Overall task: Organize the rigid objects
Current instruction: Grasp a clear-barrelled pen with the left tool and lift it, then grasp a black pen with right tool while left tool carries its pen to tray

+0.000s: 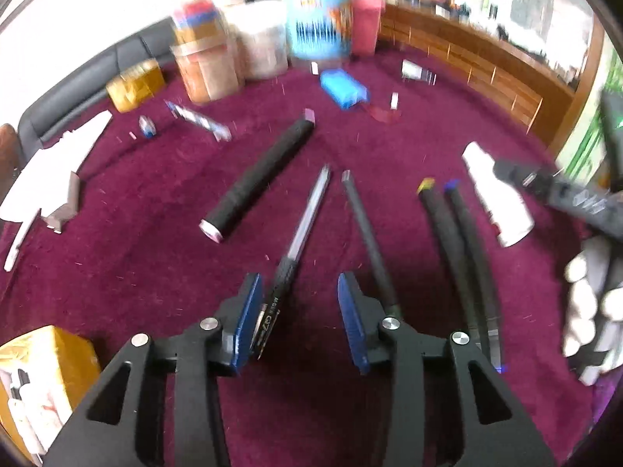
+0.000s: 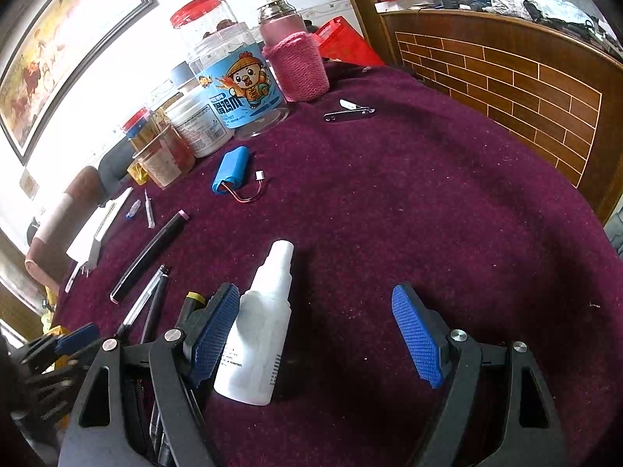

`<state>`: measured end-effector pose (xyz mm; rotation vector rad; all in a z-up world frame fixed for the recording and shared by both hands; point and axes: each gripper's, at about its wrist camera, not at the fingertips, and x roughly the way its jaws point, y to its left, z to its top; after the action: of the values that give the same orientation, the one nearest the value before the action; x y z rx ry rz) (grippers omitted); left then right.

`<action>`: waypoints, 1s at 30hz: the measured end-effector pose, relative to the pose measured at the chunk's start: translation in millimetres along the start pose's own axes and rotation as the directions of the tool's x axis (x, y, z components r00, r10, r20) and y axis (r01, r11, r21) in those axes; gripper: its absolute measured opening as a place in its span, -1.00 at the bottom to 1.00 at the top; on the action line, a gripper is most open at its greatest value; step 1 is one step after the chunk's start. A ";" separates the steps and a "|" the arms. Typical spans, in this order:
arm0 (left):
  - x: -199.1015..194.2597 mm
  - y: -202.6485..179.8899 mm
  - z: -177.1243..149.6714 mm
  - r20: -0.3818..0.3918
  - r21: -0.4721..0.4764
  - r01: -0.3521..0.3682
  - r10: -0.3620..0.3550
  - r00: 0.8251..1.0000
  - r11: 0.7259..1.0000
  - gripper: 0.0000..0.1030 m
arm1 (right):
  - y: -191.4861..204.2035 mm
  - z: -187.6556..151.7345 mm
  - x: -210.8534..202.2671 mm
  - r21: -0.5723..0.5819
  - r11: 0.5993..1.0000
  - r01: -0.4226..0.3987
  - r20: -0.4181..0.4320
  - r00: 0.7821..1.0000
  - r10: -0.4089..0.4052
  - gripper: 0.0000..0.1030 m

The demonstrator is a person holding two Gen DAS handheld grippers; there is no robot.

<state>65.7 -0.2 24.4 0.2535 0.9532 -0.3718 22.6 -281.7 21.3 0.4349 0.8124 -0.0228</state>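
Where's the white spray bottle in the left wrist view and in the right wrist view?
Left wrist view: the white spray bottle lies at the right edge on the maroon cloth, partly behind the right claw.
Right wrist view: the bottle lies bottom centre, beside the claw's left pad.
Shared landmark: the blue battery pack, farther back.

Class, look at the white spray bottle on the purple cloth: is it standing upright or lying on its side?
Lying on its side. The white spray bottle rests lengthwise on the purple cloth, nozzle pointing away from the camera.
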 end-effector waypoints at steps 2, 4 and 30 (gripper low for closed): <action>10.9 -2.2 -0.7 0.021 0.018 0.001 -0.002 1.000 1.000 -0.23 | -0.2 0.4 0.4 0.001 1.000 -0.002 0.000 1.000 0.002 0.48; 13.5 0.6 0.3 0.015 -0.019 0.022 -0.021 1.000 1.000 -0.42 | -0.7 0.1 0.2 0.004 1.000 -0.004 0.001 1.000 0.004 0.48; -83.3 28.9 -60.5 0.154 -0.294 0.243 -0.206 0.966 0.924 -0.88 | -7.9 0.0 -1.6 0.040 0.998 -0.044 0.018 0.999 0.043 0.48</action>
<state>-10.8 64.8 61.1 -0.1677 0.9094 -0.4358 20.1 -289.2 19.6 0.4895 0.7869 -0.0022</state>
